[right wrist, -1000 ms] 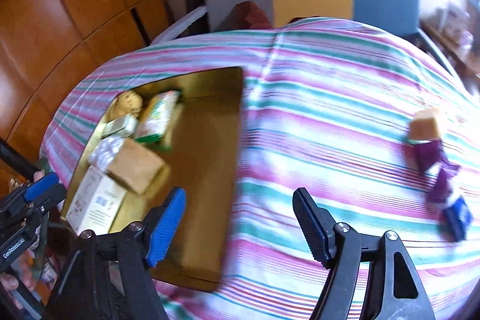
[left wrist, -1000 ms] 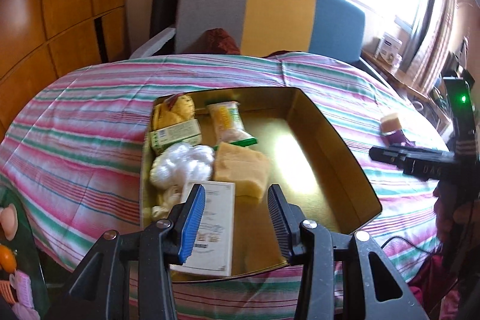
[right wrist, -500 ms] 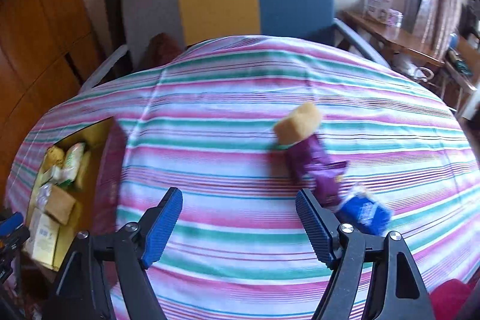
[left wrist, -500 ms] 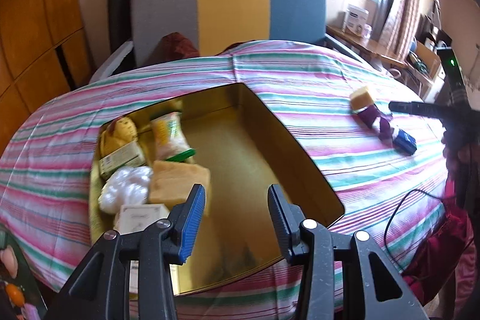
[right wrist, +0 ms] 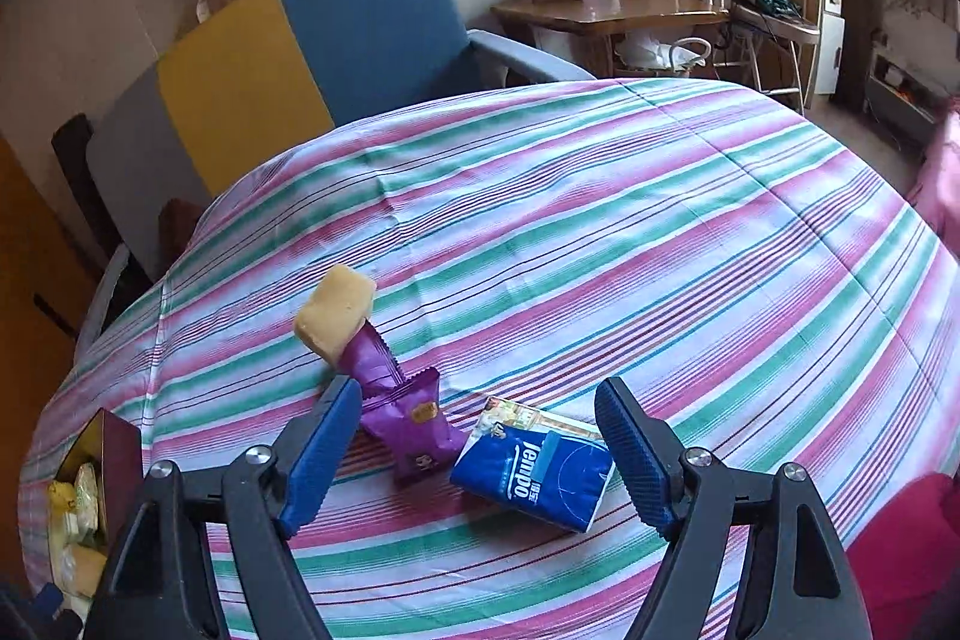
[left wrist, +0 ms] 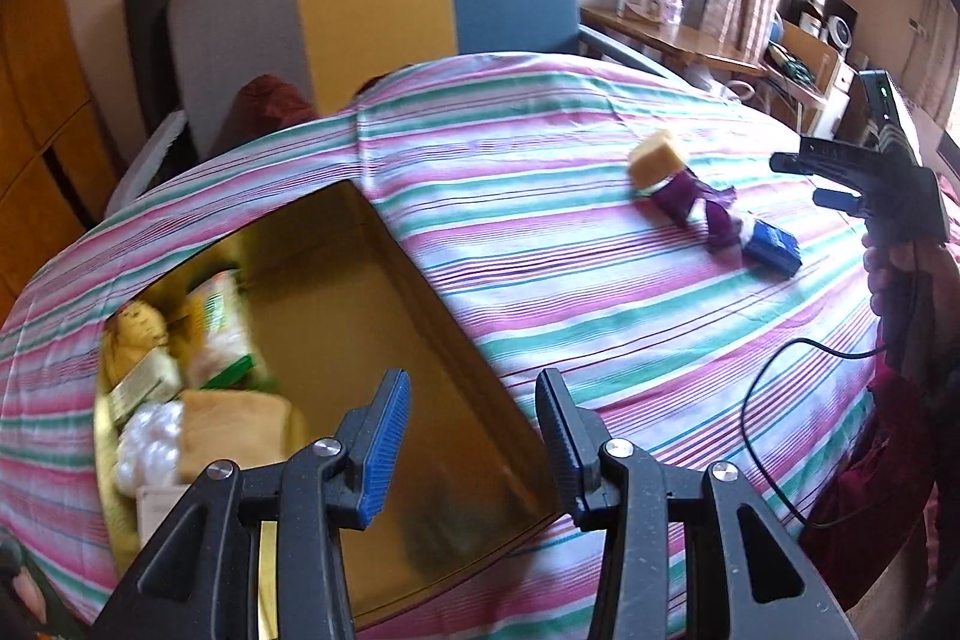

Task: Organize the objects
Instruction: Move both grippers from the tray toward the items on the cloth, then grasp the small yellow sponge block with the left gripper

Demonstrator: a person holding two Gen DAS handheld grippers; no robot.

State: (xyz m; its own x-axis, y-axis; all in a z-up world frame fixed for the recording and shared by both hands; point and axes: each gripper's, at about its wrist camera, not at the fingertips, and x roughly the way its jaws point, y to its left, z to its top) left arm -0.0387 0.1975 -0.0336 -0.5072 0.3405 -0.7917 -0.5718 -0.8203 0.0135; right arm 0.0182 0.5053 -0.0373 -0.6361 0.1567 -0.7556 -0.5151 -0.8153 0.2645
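At the left of the striped pink, green and white cloth-covered worktop (left wrist: 600, 316), a shallow gold-coloured rectangular metal tin (left wrist: 384, 340) is seen, its lid off. Its left part is filled with a yellow figure-printed snack bag (left wrist: 139, 331), a green and yellow wrapped packet (left wrist: 219, 334), a white crumpled plastic bundle (left wrist: 150, 439) and a tan sponge-like block (left wrist: 237, 436); the right part of the tin floor is bare. The left tool (left wrist: 471, 436) is held above the near right part of the tin, its blue-padded jaws set narrowly apart with nothing between them.

Further right, well apart from the tin, three loose things are laid in a row on the cloth: a second tan sponge-like block (right wrist: 336, 313), a purple foil snack wrapper (right wrist: 408, 418) touching it, and a blue Tempo tissue pack (right wrist: 534, 466) just beside the wrapper. The right tool (right wrist: 480, 451) is held over the wrapper and the tissue pack with its jaws wide and nothing gripped; the pads are clear of both. In the left wrist view the right tool is seen at the far right edge, carried by a hand (left wrist: 900, 274).
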